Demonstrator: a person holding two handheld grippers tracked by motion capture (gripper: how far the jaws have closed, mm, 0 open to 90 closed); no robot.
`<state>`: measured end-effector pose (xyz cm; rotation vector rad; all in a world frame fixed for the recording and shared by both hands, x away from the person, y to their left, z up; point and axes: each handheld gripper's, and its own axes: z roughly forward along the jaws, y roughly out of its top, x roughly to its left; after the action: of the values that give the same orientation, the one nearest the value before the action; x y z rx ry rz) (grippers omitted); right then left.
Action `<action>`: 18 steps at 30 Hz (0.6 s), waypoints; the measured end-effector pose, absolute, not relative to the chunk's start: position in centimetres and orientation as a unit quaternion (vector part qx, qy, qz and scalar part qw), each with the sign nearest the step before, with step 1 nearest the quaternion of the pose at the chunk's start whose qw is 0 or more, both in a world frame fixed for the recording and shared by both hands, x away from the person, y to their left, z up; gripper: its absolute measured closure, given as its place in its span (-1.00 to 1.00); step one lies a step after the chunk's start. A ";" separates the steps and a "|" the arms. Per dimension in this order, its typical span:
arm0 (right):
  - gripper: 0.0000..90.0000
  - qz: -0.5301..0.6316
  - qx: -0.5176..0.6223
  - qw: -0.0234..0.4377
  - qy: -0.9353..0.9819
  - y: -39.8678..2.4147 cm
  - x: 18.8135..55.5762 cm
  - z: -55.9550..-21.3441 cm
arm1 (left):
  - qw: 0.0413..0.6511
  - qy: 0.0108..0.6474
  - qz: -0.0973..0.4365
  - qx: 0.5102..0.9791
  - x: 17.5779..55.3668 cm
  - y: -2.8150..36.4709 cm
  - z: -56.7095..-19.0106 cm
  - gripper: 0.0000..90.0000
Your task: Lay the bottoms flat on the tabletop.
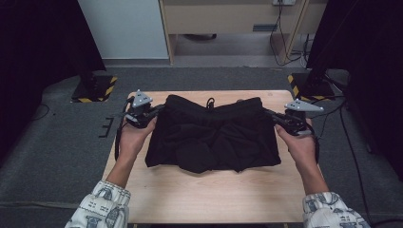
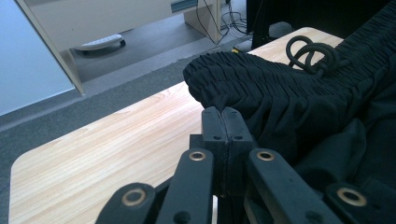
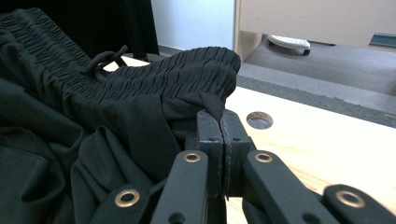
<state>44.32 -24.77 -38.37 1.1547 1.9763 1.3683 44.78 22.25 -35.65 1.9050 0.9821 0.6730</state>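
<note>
High view: black shorts (image 1: 211,135), soft and rumpled, lie across the far half of the pale wood table (image 1: 209,199), waistband toward its far edge.

Left gripper view: left gripper (image 2: 226,114), jaws pressed together, pinches the ribbed elastic waistband corner; knotted drawcord (image 2: 310,53) beyond.

Right gripper view: right gripper (image 3: 220,115) likewise pinches the opposite gathered corner, beside a round hole (image 3: 259,120) in the table.

Matt black cloth shorts (image 1: 211,135); smooth wood table (image 1: 214,194).

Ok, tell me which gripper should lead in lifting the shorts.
Neither clearly: the left gripper and right gripper each pinch a waistband corner of the black shorts, symmetrically. Probably lift both together.
</note>
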 end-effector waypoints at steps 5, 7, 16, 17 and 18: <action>0.98 0.501 0.418 0.242 0.719 -24.9 44.2 -37.4 | 0.438 0.392 0.271 0.762 44.8 22.1 -35.1 0.98; 0.98 0.503 0.415 0.243 0.718 -25.0 44.2 -37.1 | 0.440 0.391 0.271 0.761 44.7 22.2 -34.9 0.98; 0.98 0.505 0.407 0.254 0.718 -25.2 43.8 -35.1 | 0.454 0.390 0.272 0.753 44.5 22.7 -33.8 0.98; 0.98 0.504 0.406 0.256 0.718 -25.1 43.8 -34.8 | 0.455 0.391 0.272 0.752 44.6 22.7 -33.7 0.98; 0.98 0.503 0.405 0.256 0.719 -25.0 43.9 -34.6 | 0.456 0.392 0.273 0.751 44.6 22.8 -33.7 0.98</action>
<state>43.87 -25.04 -34.64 1.1008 1.9528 1.3647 44.61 22.78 -33.68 1.8514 0.9667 0.6723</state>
